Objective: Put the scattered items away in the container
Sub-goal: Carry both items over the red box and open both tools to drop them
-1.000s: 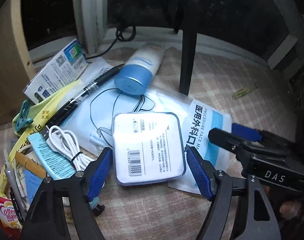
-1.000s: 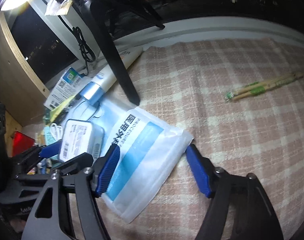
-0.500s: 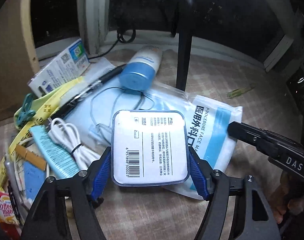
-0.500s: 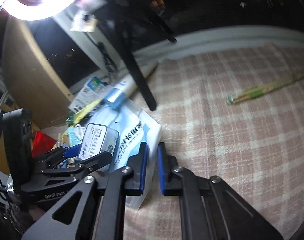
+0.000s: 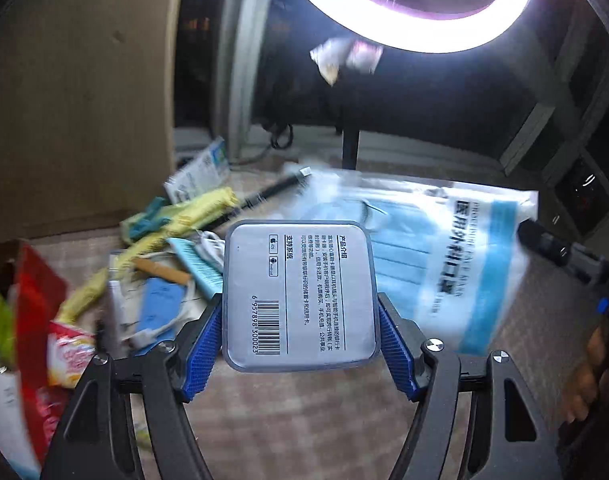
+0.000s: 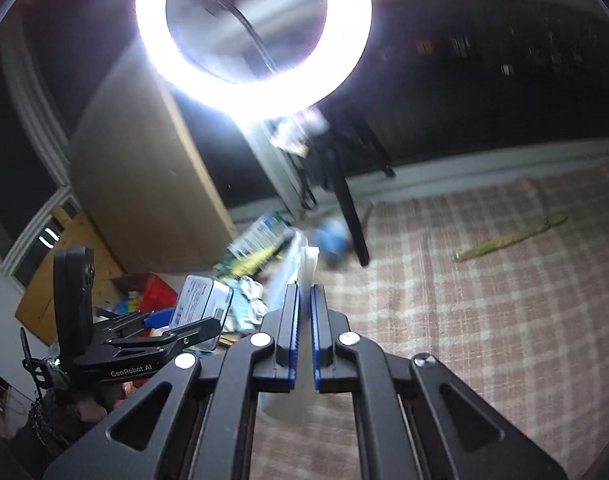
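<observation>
At six o'clock in the left wrist view, the left tool (image 5: 298, 346) had lifted the flat barcode tin (image 5: 298, 294) clear of the clutter; the face mask packet (image 5: 444, 248) hung at three o'clock. In the right wrist view, the right tool (image 6: 302, 336), nearly closed, pinched that packet's edge above the checked bench (image 6: 484, 300); ring light (image 6: 252, 32) at twelve. Both seemed ready for the container, possibly the red box (image 6: 152, 296) at nine o'clock.

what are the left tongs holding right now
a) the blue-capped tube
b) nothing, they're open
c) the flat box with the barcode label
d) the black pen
c: the left tongs have their blue pads pressed against both sides of the flat box with the barcode label, which sits raised above the clutter, while the black pen lies on the cloth behind.
</observation>
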The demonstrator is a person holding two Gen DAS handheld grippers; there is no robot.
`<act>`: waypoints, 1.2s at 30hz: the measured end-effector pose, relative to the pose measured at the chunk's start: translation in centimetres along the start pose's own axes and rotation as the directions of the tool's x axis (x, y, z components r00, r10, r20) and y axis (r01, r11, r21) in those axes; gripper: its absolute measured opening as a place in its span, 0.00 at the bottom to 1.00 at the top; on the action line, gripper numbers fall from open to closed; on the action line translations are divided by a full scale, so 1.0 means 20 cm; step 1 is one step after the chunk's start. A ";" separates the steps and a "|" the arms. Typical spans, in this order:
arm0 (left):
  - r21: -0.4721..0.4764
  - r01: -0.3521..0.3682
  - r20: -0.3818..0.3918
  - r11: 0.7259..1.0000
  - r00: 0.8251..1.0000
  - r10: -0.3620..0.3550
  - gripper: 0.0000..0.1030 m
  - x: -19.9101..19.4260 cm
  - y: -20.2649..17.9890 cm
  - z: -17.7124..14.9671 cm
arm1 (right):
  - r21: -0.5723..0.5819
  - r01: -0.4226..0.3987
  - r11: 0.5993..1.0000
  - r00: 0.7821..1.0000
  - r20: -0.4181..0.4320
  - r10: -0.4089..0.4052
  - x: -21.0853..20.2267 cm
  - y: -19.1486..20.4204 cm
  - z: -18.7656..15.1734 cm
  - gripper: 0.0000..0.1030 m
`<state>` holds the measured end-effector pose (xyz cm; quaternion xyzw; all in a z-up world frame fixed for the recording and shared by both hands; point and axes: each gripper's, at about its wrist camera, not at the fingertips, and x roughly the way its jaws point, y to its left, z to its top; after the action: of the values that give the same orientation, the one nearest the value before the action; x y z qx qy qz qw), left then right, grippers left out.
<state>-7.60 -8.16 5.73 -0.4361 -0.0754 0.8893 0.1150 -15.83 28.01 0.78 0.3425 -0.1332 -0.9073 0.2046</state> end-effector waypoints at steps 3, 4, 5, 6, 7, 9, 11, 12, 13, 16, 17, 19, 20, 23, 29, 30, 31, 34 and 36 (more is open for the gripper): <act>-0.014 -0.008 0.036 1.000 0.999 0.008 0.67 -0.12 0.01 -0.03 | -0.040 -0.015 0.999 0.999 0.032 0.016 -0.09 0.10 0.02 0.04; -0.023 -0.006 0.045 1.000 0.999 0.007 0.67 -0.17 0.03 -0.04 | -0.057 -0.020 0.998 0.999 0.043 0.023 -0.11 0.14 0.03 0.04; -0.033 -0.004 0.053 0.999 0.999 0.006 0.67 -0.23 0.06 -0.06 | -0.078 -0.023 0.997 0.998 0.057 0.028 -0.13 0.19 0.04 0.04; -0.040 -0.008 0.062 0.999 0.998 0.011 0.67 -0.28 0.07 -0.06 | -0.099 -0.027 0.995 0.997 0.066 0.034 -0.15 0.23 0.05 0.04; -0.045 -0.019 0.072 0.999 0.997 0.022 0.67 -0.29 0.09 -0.08 | -0.112 -0.029 0.993 0.997 0.074 0.038 -0.16 0.26 0.05 0.04; -0.055 -0.041 0.091 0.998 0.995 0.046 0.67 -0.31 0.12 -0.11 | -0.133 -0.049 0.990 0.994 0.086 0.060 -0.18 0.33 0.07 0.04; -0.061 -0.063 0.109 0.996 0.992 0.069 0.67 -0.35 0.13 -0.15 | -0.162 -0.066 0.985 0.992 0.098 0.082 -0.20 0.41 0.09 0.04; -0.064 -0.074 0.117 0.995 0.990 0.081 0.67 -0.37 0.13 -0.17 | -0.177 -0.072 0.981 0.990 0.105 0.092 -0.21 0.45 0.10 0.03; -0.067 -0.085 0.125 0.994 0.988 0.093 0.67 -0.40 0.13 -0.20 | -0.194 -0.080 0.978 0.988 0.112 0.103 -0.22 0.49 0.11 0.03; -0.091 -0.130 0.152 0.987 0.978 0.143 0.67 -0.53 0.24 -0.24 | -0.237 -0.125 0.963 0.979 0.127 0.158 -0.23 0.64 0.16 0.03; -0.107 -0.145 0.163 0.984 0.973 0.161 0.67 -0.60 0.30 -0.26 | -0.258 -0.144 0.955 0.975 0.126 0.181 -0.22 0.70 0.17 0.03; -0.131 -0.181 0.177 0.975 0.963 0.203 0.67 -0.73 0.41 -0.31 | -0.287 -0.181 0.941 0.966 0.130 0.226 -0.21 0.82 0.19 0.03; -0.147 -0.200 0.185 0.969 0.957 0.225 0.67 -0.78 0.46 -0.33 | -0.301 -0.204 0.932 0.960 0.125 0.250 -0.19 0.89 0.20 0.03; -0.191 -0.251 0.193 0.949 0.938 0.287 0.67 -0.87 0.60 -0.36 | -0.340 -0.263 0.903 0.943 0.109 0.316 -0.11 1.11 0.17 0.03; -0.279 -0.338 0.189 0.899 0.898 0.397 0.67 -1.03 0.87 -0.44 | -0.333 -0.360 0.872 0.917 0.047 0.396 0.13 1.45 0.07 0.03; -0.290 -0.347 0.188 0.892 0.893 0.408 0.67 -1.05 0.91 -0.46 | -0.325 -0.376 0.867 0.912 0.033 0.408 0.17 1.50 0.05 0.03; -0.298 -0.350 0.187 0.888 0.891 0.414 0.67 -1.08 0.95 -0.47 | -0.320 -0.391 0.863 0.908 0.019 0.418 0.22 1.55 0.02 0.03; -0.316 -0.365 0.175 0.876 0.885 0.432 0.67 -1.10 1.05 -0.49 | -0.307 -0.418 0.855 0.900 -0.011 0.436 0.32 1.66 -0.03 0.03; -0.322 -0.375 0.164 0.870 0.882 0.441 0.67 -1.09 1.10 -0.49 | -0.291 -0.430 0.855 0.897 -0.029 0.441 0.40 1.71 -0.06 0.03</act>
<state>10.04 -34.86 11.05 -0.3469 -0.1191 0.9183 -0.1491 -10.95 -5.90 8.43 0.2519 -0.0768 -0.8534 0.4499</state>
